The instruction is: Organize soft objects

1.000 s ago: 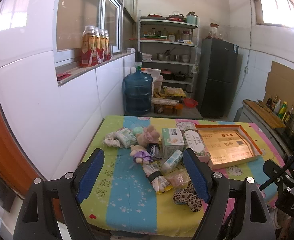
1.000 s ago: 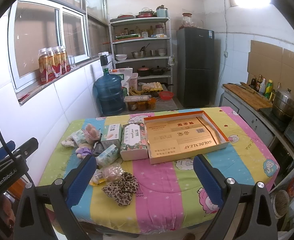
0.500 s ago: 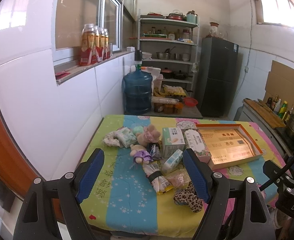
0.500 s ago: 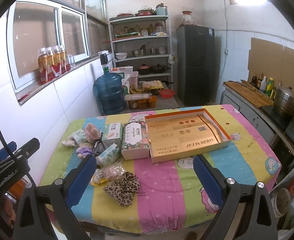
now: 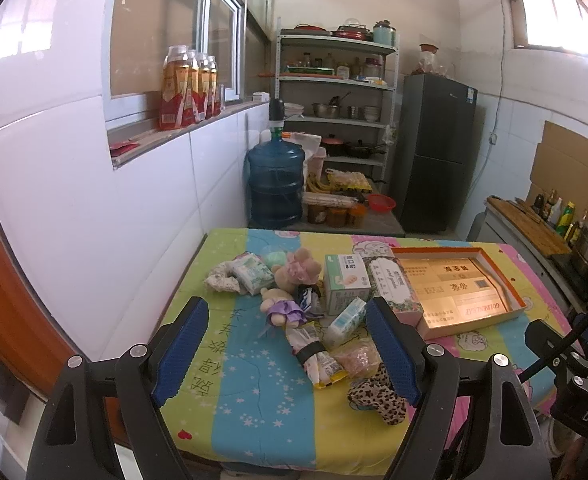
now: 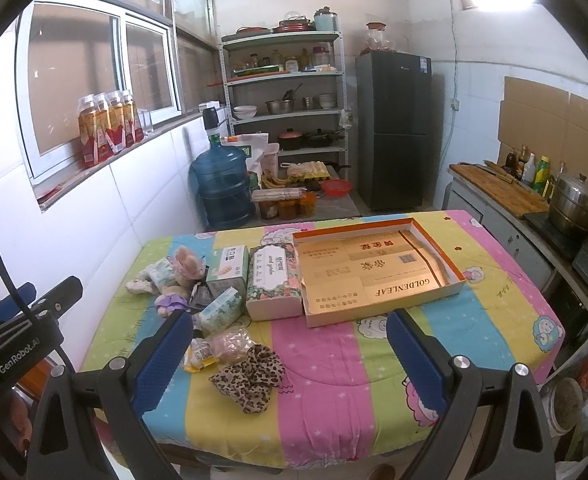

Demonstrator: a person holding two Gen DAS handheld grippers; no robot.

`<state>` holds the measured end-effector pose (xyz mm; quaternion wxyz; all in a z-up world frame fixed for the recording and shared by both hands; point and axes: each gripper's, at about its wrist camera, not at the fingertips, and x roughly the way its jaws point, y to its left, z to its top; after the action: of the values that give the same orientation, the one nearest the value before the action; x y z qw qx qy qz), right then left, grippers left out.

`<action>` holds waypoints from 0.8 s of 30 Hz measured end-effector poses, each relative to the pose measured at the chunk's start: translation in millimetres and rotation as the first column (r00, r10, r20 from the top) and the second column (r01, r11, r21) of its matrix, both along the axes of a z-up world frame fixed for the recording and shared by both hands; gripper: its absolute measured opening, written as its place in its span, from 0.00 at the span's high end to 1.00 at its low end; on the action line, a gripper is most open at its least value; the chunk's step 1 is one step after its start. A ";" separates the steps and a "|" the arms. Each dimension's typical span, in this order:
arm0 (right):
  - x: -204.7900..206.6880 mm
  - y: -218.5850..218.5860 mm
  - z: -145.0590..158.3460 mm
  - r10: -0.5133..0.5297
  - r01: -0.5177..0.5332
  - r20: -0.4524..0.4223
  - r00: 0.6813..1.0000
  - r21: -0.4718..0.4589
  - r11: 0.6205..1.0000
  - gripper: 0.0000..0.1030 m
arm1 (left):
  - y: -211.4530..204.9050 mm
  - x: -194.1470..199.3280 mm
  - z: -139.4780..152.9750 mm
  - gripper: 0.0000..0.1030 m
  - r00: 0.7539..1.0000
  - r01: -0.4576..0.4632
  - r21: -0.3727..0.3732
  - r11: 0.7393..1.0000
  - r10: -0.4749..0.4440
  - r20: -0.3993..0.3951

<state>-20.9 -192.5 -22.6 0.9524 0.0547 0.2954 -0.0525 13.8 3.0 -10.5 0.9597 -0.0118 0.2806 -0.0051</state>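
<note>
Grippers above the table's (image 6: 334, 412) near edge, both empty with jaws spread wide. Between the left gripper's (image 5: 286, 348) jaws lie plush toys (image 5: 290, 288), tissue packs (image 5: 346, 318) and a snack bag (image 5: 318, 356); the leopard scrunchie (image 6: 250, 378) lies between the right gripper's (image 6: 290, 360) jaws, the open box (image 6: 378, 272) beyond them.

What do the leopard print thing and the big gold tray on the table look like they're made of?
Leopard print scrunchie: soft fabric, matte, judging by its gathered, ruffled folds. Gold tray: likely glossy printed cardboard, a shallow box with thin folded walls, orange edges and a sheen on its base.
</note>
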 end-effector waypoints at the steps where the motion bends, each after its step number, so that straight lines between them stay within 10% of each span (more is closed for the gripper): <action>1: 0.2 0.8 -0.3 0.000 0.000 0.000 1.000 0.000 1.000 0.05 | -0.3 0.5 -0.7 0.20 1.000 0.000 0.000 1.000 0.000 0.000; 24: 1.4 -2.6 2.8 0.026 -0.026 -0.011 1.000 0.030 0.999 0.05 | -3.8 0.3 -3.7 0.20 1.000 0.019 -0.003 1.000 -0.020 -0.013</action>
<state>-19.6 -195.2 -19.8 0.9504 0.0647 0.3021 -0.0361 14.1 -0.8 -14.2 0.9577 -0.0105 0.2871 -0.0148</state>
